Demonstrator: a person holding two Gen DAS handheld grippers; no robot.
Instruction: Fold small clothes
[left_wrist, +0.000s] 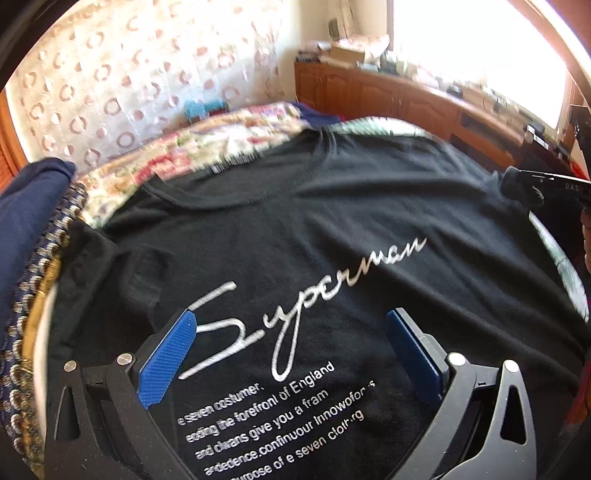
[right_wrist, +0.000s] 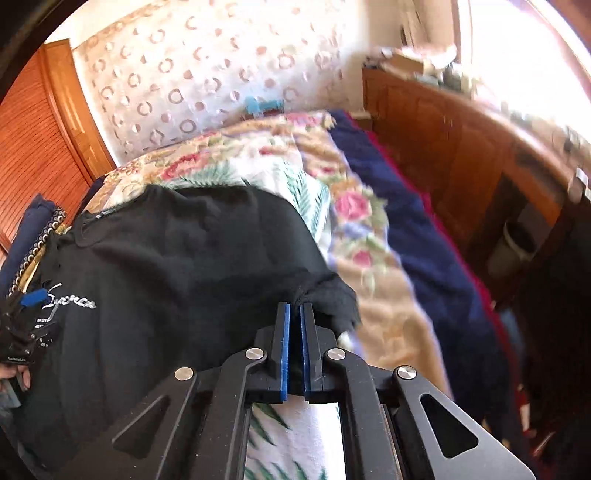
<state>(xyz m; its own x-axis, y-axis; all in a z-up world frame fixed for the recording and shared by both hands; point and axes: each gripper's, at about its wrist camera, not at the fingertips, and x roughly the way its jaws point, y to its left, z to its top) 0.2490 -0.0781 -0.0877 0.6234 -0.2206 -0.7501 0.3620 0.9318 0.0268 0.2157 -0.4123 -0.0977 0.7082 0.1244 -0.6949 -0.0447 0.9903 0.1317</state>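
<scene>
A black T-shirt (left_wrist: 314, 229) with silver "Superman" lettering lies spread on a floral bedspread (left_wrist: 207, 147). My left gripper (left_wrist: 291, 328) is open, its blue pads wide apart just above the lettering, holding nothing. In the right wrist view the same T-shirt (right_wrist: 166, 258) lies to the left. My right gripper (right_wrist: 295, 310) is shut on the shirt's right sleeve edge, which bunches between the blue pads. The left gripper (right_wrist: 26, 314) shows at the far left of that view.
A pile of dark blue and patterned clothes (left_wrist: 29, 236) sits left of the shirt. A navy blanket (right_wrist: 406, 221) runs along the bed's right side. A wooden cabinet (right_wrist: 461, 140) stands beyond it. A patterned curtain (left_wrist: 129, 74) hangs behind the bed.
</scene>
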